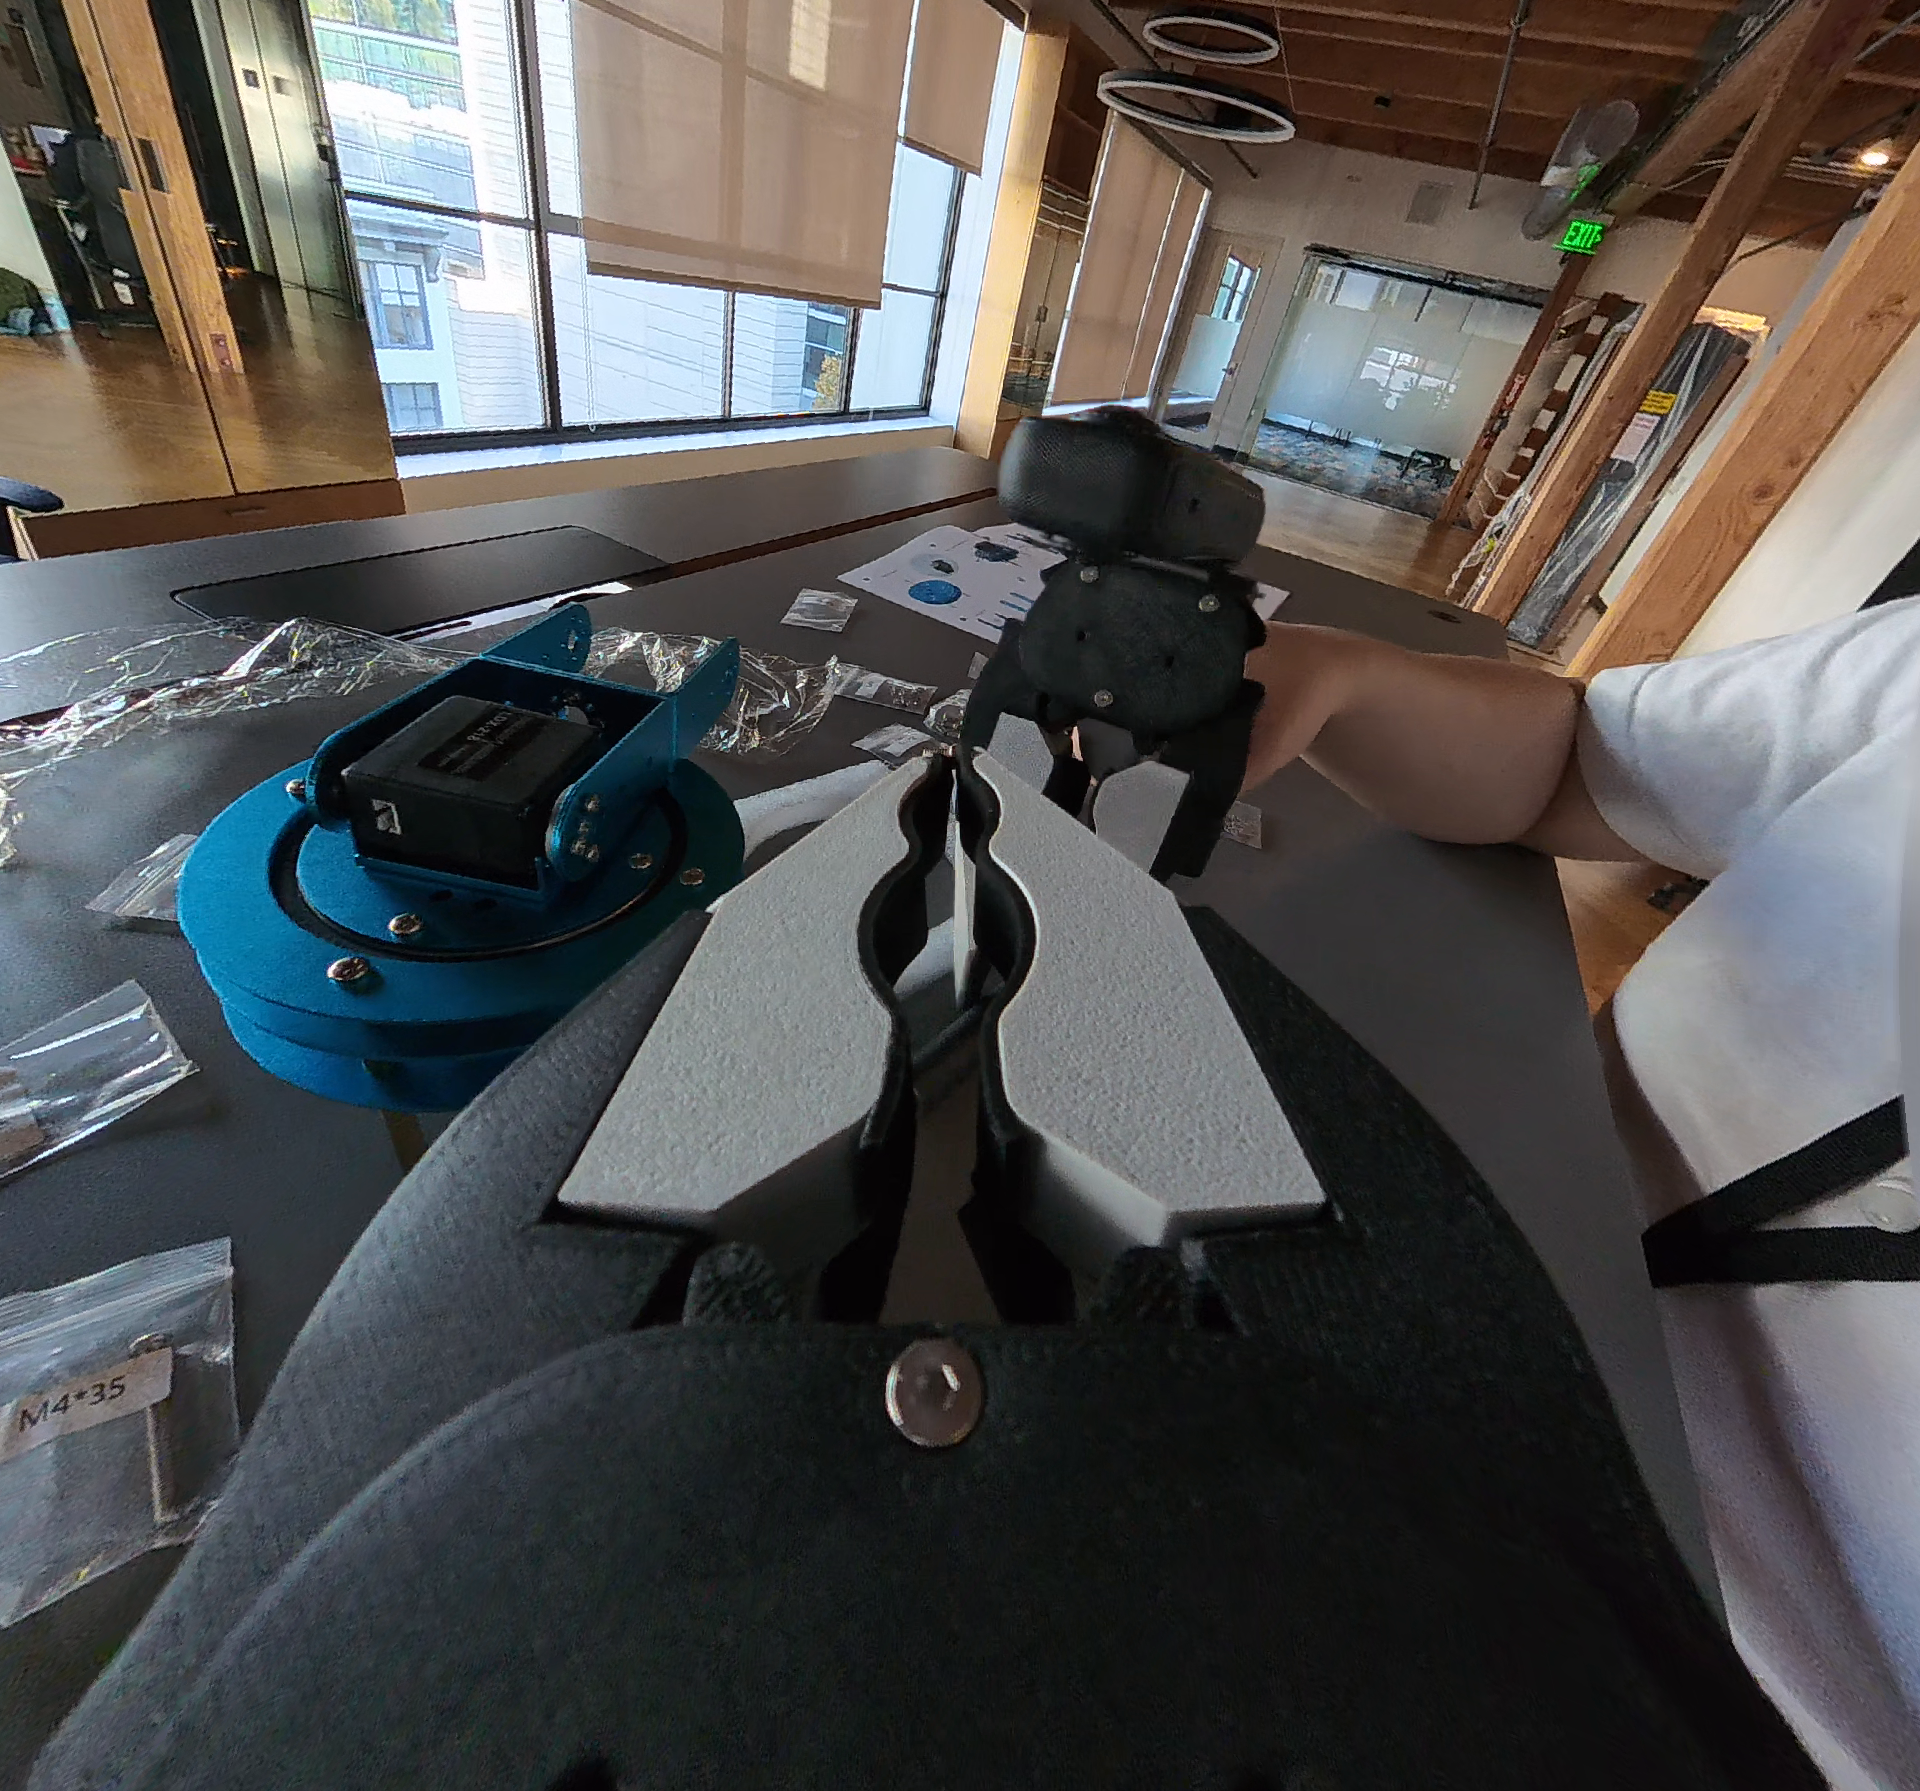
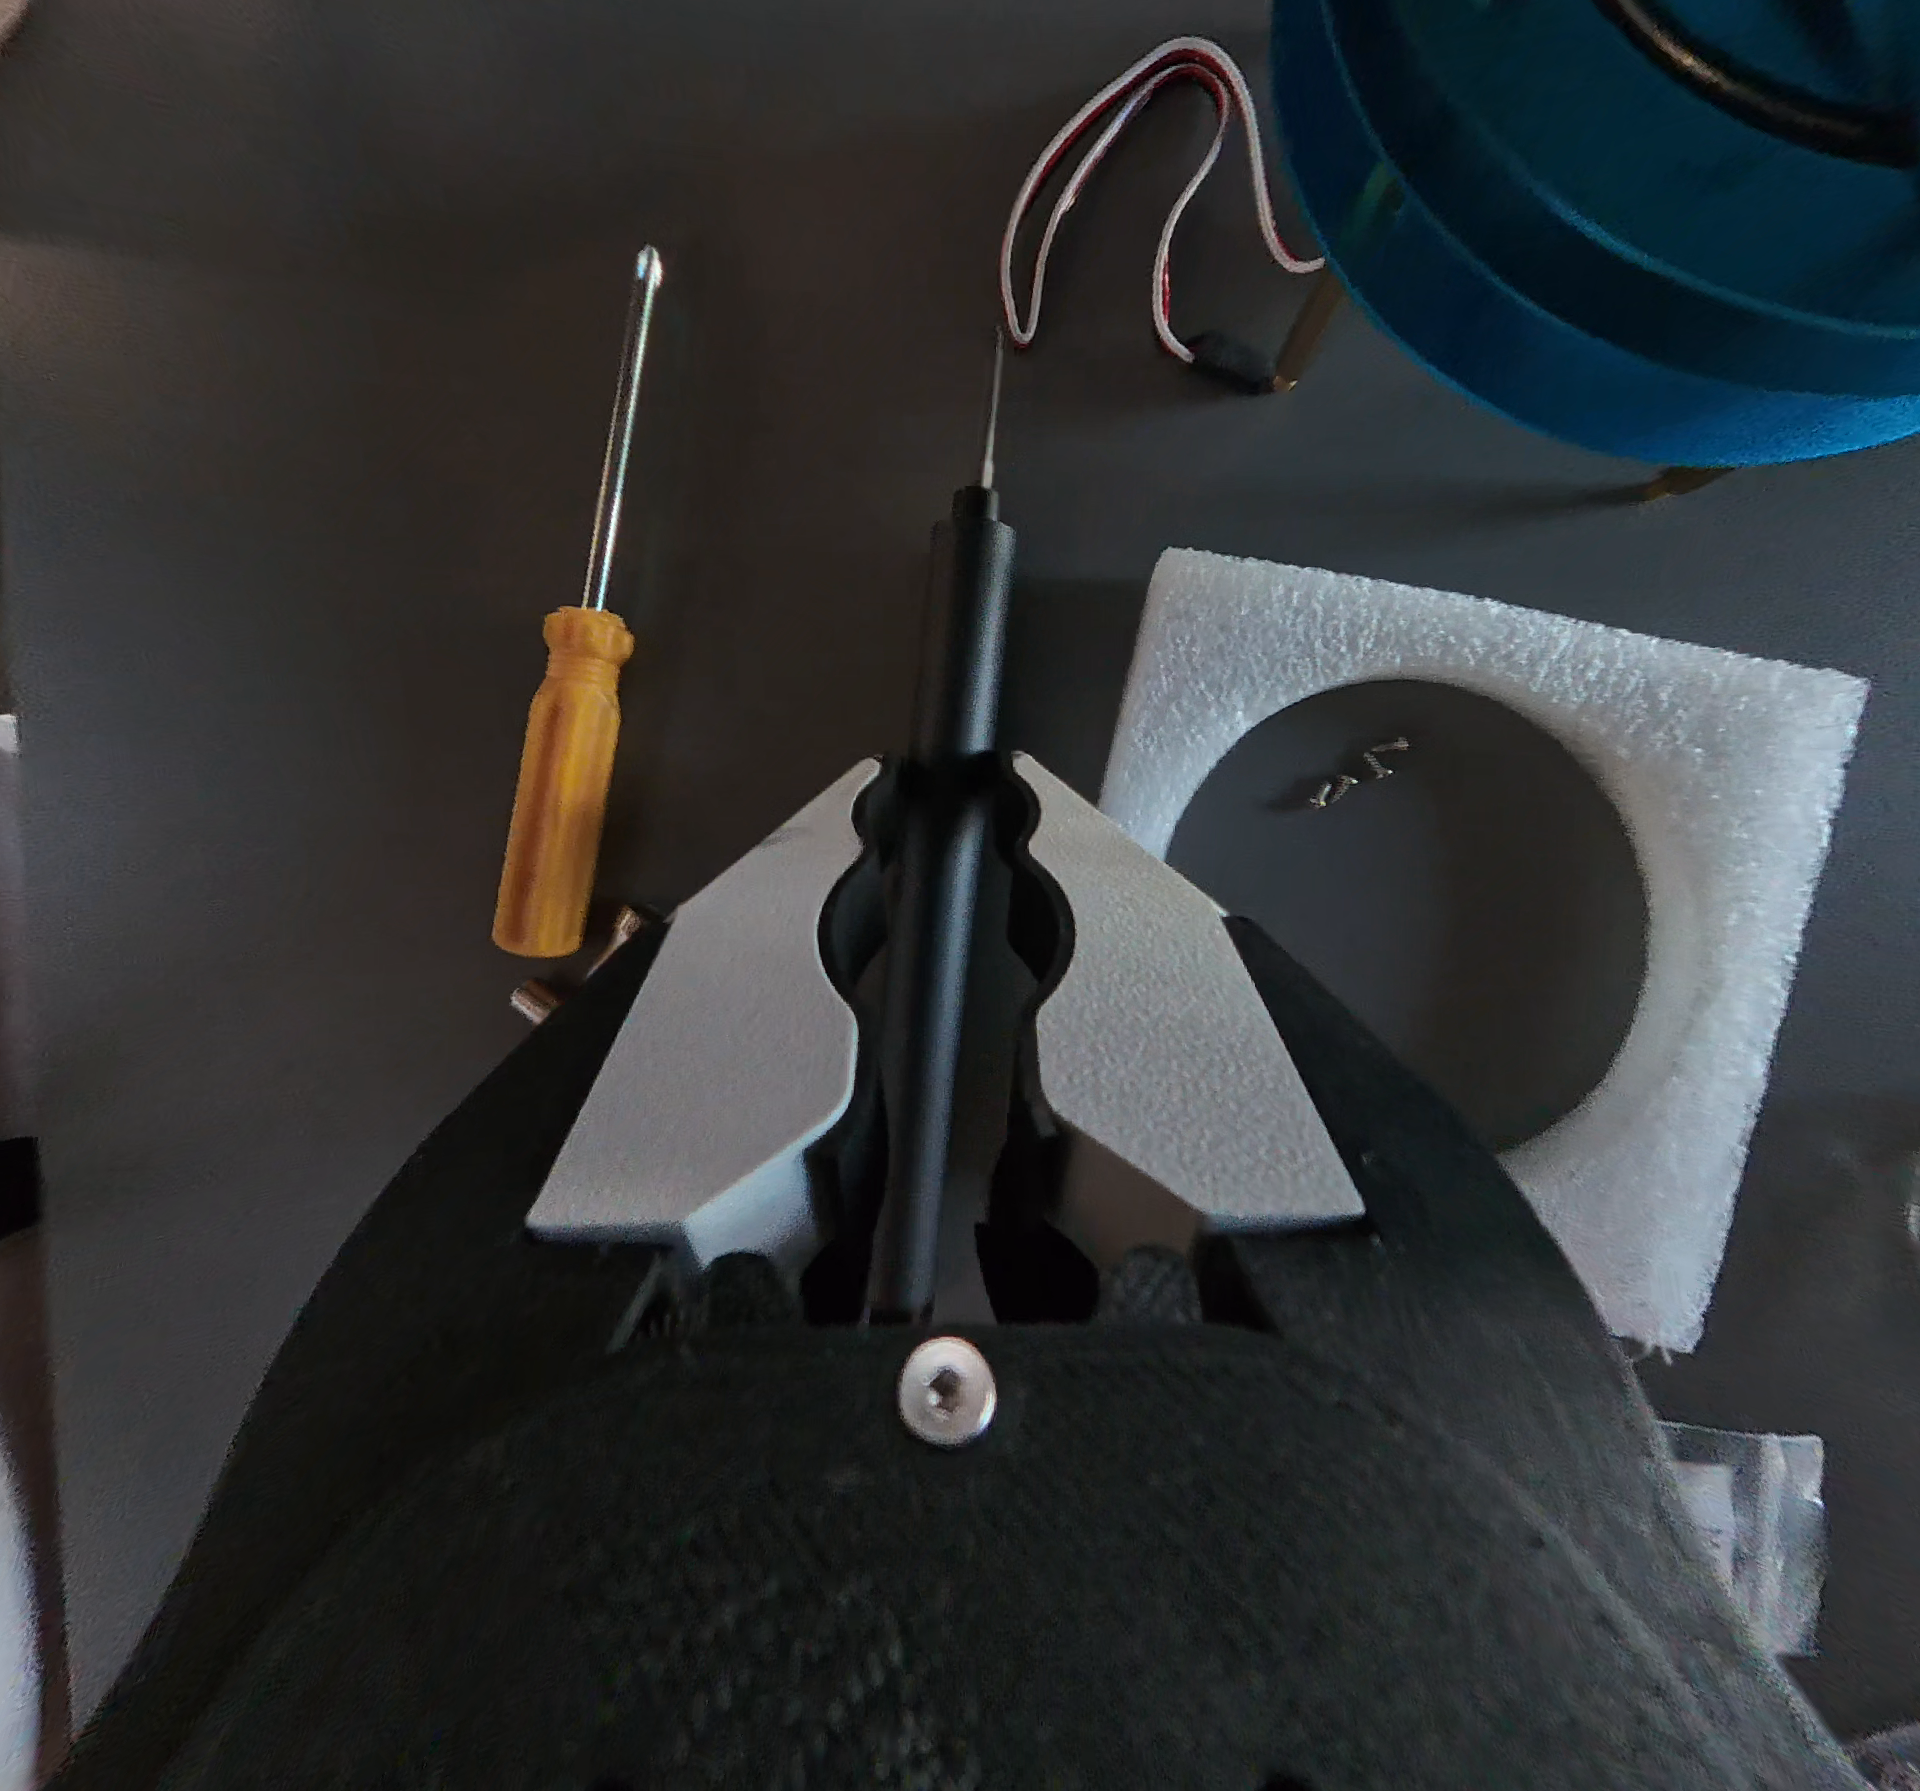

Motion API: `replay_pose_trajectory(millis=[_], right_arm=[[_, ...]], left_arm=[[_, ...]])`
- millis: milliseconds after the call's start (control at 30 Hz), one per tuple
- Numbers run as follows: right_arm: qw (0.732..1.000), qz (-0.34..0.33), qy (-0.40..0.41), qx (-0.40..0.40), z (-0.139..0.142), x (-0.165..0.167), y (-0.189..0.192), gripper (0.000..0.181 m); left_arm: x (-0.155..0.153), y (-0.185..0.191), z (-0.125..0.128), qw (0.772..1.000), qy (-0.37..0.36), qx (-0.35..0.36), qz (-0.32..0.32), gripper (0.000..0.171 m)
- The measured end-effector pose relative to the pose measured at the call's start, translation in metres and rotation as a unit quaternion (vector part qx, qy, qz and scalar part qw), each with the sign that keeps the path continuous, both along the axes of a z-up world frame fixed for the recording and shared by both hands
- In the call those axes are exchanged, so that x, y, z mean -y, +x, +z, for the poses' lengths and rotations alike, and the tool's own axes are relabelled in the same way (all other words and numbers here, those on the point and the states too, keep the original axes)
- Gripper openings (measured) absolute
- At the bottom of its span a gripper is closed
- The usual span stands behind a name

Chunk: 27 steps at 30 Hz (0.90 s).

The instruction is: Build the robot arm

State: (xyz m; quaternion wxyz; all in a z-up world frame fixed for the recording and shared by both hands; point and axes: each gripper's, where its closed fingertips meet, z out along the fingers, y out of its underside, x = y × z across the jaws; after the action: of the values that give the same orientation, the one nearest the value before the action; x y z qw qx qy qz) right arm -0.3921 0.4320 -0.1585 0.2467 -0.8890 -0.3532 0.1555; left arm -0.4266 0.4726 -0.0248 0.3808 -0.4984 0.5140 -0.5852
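1. The right gripper (image 2: 951,775) points down at a dark counter (image 2: 312,131), its jaws clamped on a slim black screwdriver (image 2: 961,661) whose fine tip hangs just short of a looped white-and-red wire (image 2: 1122,172).
2. To its left lies a yellow-handled screwdriver (image 2: 566,785), untouched, with a couple of small metal spacers (image 2: 577,962) by its butt.
3. To its right sits a white foam square (image 2: 1299,640) with a round cut-out; a few tiny screws (image 2: 1361,770) rest inside the hole.
4. The left gripper (image 1: 956,785) hovers over the counter, its jaws nearly together; whether they pinch something thin and white cannot be told.
5. Just left of it stands a blue round base (image 1: 457,952) carrying a black motor block (image 1: 468,785) in a blue bracket (image 1: 592,692).
6. Clear plastic wrap (image 1: 260,661), small parts bags (image 1: 94,1429) and a printed sheet (image 1: 956,578) lie scattered on the far and near counter.
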Motion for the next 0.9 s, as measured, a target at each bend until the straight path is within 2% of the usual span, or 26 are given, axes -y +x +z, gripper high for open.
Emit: replay_pose_trajectory(millis=[367, 900], right_arm=[[1.000, 0.014, -0.004, 0.016, -0.0050, 0.0019, -0.0019, 0.021], [1.000, 0.003, -0.013, 0.008, -0.0057, -0.0011, 0.0001, 0.018]], left_arm=[[0.0009, -0.0025, 0.0041, 1.000, -0.004, 0.008, -0.003, 0.000], [0.0022, -0.0044, 0.0068, 1.000, -0.005, 0.011, -0.006, 0.000]])
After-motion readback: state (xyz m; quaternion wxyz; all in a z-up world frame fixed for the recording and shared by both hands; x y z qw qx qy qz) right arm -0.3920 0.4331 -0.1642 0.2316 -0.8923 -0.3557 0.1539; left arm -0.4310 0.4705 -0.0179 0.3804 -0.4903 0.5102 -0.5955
